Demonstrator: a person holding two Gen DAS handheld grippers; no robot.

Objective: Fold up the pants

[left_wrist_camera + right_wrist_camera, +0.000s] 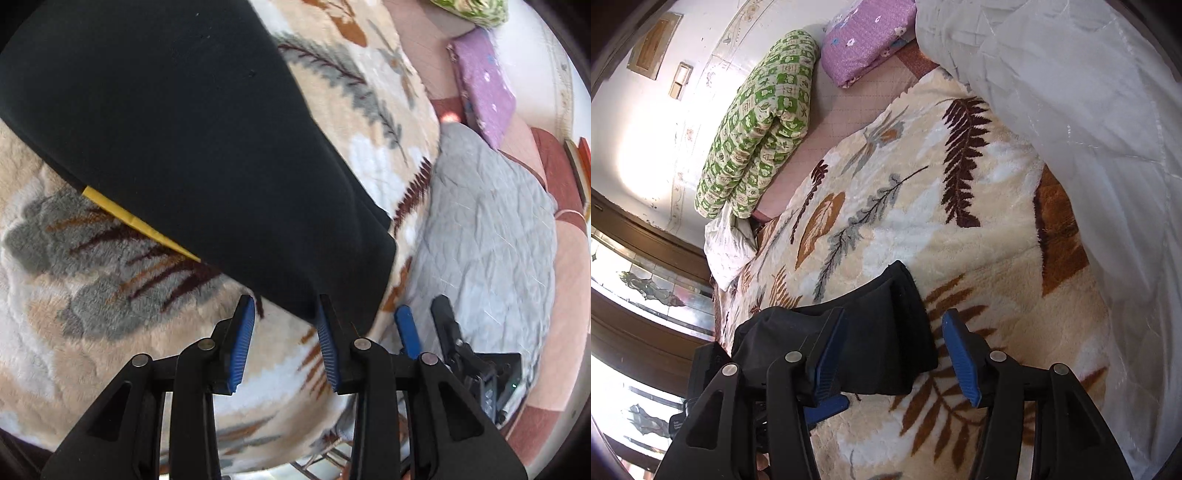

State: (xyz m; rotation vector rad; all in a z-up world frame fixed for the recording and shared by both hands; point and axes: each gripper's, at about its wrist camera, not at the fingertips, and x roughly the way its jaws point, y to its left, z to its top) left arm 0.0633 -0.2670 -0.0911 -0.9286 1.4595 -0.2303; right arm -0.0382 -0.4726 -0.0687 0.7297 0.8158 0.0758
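**Black pants on the leaf-patterned blanket, both grippers open at the hem**

We take the leaf-patterned blanket (110, 332) as our landmark. The black pants (177, 122) lie flat on top of it, stretching away from our left gripper (286, 341) toward the far edge of the blanket. A yellow stripe (136, 223) shows along one long edge of the pants, directly against the blanket's pile.

Our left gripper stands with its blue pads (242, 347) wide apart and nothing between them. The near corner of the pants reaches down to the tip of one finger and seems to touch it on the outside, but we cannot tell whether it presses on the cloth.

From the right wrist view, our right gripper (897, 354) is also spread wide. The folded end of the pants (882, 332) sits on the blanket within the gap, close against one blue pad (827, 354) and clear of the other, so the cloth is not pinched.

Beside the blanket, on its side away from the pants, a grey quilt (491, 236) lies bunched. Past the blanket's far end we see a purple flowered pillow (868, 37) and a rolled green checked quilt (761, 122), both resting on the pink sheet (831, 107) under the blanket.

We see no containers in either view.
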